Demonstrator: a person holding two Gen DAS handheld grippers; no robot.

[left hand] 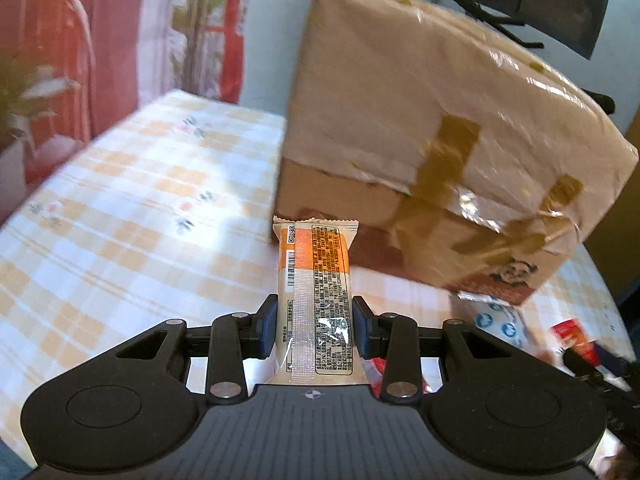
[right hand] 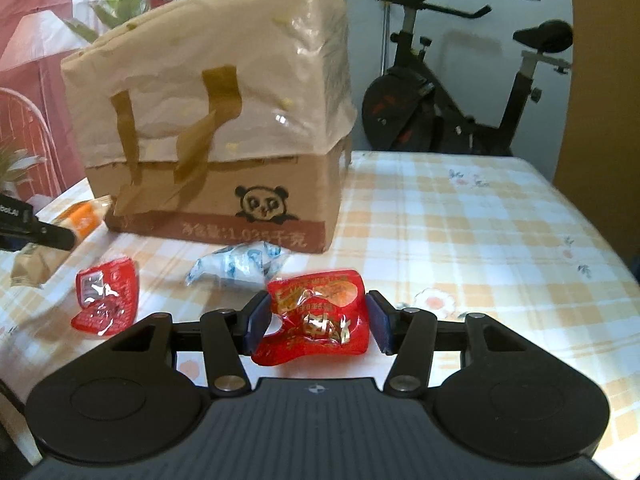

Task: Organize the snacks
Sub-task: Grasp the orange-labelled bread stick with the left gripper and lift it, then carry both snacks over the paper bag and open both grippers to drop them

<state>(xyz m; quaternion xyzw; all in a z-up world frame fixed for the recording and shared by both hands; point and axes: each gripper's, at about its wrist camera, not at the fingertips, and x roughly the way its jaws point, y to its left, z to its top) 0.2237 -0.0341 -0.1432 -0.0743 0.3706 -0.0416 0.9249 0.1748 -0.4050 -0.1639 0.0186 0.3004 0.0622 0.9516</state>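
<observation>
My left gripper [left hand: 313,326] is shut on a long orange-and-white snack bar [left hand: 316,292], held above the checked tablecloth just in front of a taped cardboard box [left hand: 420,128]. My right gripper [right hand: 316,322] is shut on a red snack packet [right hand: 316,320], low over the table in front of the same box [right hand: 216,128]. In the right wrist view the left gripper's finger [right hand: 44,234] shows at the far left with the orange bar [right hand: 82,216]. A second red packet [right hand: 106,298], a blue-and-white packet [right hand: 240,266] and a tan packet [right hand: 34,262] lie on the cloth.
The checked tablecloth [right hand: 480,232] stretches right of the box. An exercise bike [right hand: 460,92] stands behind the table. A pink chair [left hand: 48,60] and a plant stand at the left. The blue-and-white packet [left hand: 496,320] and a red packet [left hand: 576,336] show at the left wrist view's lower right.
</observation>
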